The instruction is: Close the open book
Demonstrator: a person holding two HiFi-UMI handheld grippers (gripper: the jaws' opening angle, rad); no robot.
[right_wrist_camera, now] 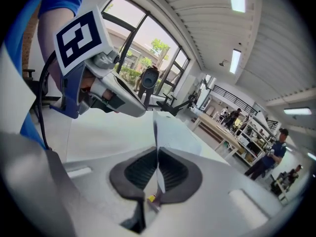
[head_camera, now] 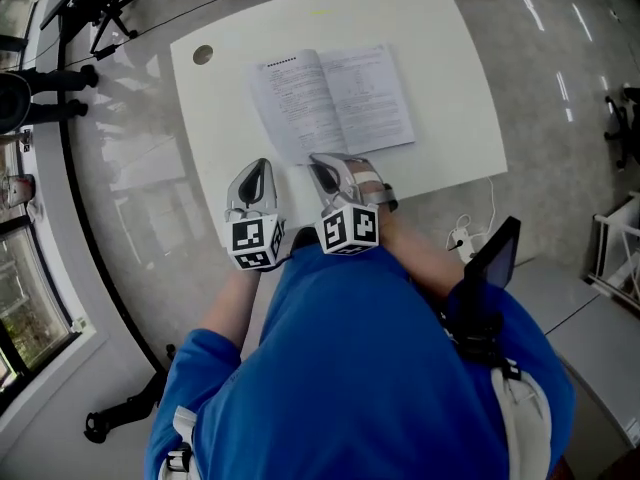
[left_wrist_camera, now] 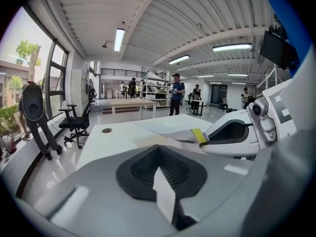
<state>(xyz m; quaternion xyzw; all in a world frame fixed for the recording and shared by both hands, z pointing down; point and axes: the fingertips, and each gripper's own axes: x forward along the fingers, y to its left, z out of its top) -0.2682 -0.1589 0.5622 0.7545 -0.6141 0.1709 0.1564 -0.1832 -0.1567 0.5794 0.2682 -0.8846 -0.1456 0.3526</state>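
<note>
The open book (head_camera: 335, 103), its matte pages dense with print too small to read, lies flat on a smooth white table (head_camera: 440, 48) with rounded corners. The right gripper (head_camera: 320, 163) has its jaws pinched onto one thin page (right_wrist_camera: 173, 132). The left gripper (head_camera: 262, 166) is likewise closed on a thin white paper edge.

1. We are looking along the right gripper (right_wrist_camera: 157, 168) at the lower centre, where its jaws are pressing together on a thin page (right_wrist_camera: 175, 132).
2. The page is standing edge-on and rising toward the middle of the frame.
3. The left gripper (right_wrist_camera: 136, 107) is hanging at the upper left, with its marker cube (right_wrist_camera: 81, 33) sitting above it.
4. A white table (right_wrist_camera: 98, 137) is spreading beneath both.
5. Windows (right_wrist_camera: 143, 48) are glowing at the upper centre, and a person in blue (right_wrist_camera: 269, 157) is standing at the far right.
</note>
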